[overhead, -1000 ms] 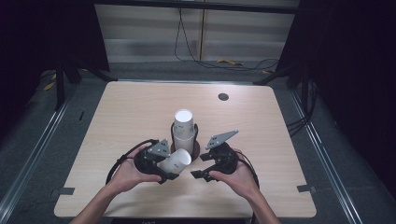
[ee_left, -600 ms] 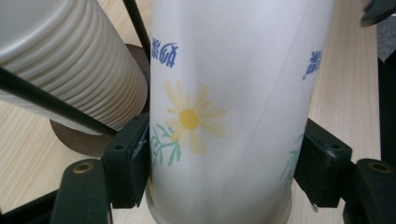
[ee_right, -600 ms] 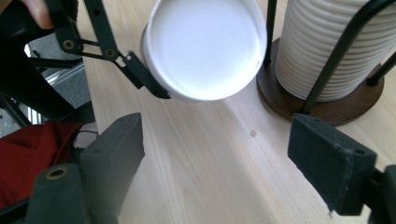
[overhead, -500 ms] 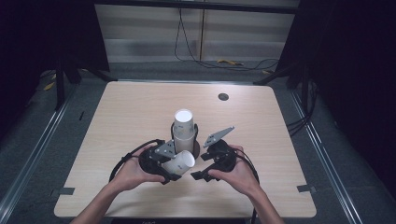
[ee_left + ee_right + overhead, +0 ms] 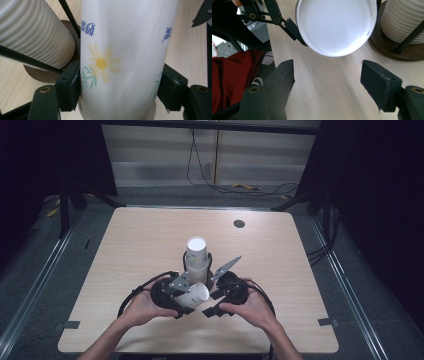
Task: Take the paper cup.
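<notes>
We clamp the paper cup (image 5: 194,294) in our left gripper (image 5: 186,296), at 6 o'clock of the cup holder (image 5: 197,265). Our right gripper (image 5: 209,304) just closed partway, empty, so the handover isn't done.

Wooden table (image 5: 125,245), cup holder (image 5: 206,272) standing centre

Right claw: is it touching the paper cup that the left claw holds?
Apart. In the right gripper view, the right claw has bare table between its pads, and the paper cup sits beyond them, clamped by the left claw.
</notes>
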`<state>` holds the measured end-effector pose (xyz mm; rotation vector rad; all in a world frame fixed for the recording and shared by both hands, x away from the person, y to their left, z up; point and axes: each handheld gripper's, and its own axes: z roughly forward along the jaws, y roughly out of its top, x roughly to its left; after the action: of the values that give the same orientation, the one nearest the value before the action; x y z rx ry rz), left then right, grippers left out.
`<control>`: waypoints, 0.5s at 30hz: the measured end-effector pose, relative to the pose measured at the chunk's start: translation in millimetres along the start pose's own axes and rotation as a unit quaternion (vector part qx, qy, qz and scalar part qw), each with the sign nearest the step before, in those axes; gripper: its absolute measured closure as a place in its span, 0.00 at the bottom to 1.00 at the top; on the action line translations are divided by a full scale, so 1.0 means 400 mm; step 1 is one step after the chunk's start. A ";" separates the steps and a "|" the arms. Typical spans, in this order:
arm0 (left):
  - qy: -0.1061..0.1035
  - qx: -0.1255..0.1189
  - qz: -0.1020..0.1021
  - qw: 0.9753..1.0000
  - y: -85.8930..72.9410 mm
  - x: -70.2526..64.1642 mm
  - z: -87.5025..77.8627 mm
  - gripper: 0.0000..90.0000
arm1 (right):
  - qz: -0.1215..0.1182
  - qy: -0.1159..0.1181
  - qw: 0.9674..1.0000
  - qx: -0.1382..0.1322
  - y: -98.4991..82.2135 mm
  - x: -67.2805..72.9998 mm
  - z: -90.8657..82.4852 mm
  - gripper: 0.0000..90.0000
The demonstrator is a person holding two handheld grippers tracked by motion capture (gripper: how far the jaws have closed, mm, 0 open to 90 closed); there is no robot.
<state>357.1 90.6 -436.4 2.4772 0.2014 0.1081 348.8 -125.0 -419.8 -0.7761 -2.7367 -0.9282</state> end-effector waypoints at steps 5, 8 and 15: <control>0.002 0.016 0.009 1.000 0.002 0.000 -0.004 0.34 | -0.004 -0.009 1.000 0.003 0.002 -0.001 0.001 0.27; 0.000 0.017 0.005 1.000 0.005 -0.003 -0.001 0.34 | -0.006 -0.014 1.000 0.011 0.004 -0.003 0.009 0.24; 0.003 0.009 0.012 1.000 0.007 -0.017 0.000 0.34 | -0.003 -0.015 1.000 0.006 0.001 -0.003 0.008 0.24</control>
<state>350.9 87.4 -434.8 2.4988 0.1755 0.1258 350.1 -123.3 -422.6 -0.7872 -2.7686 -0.9075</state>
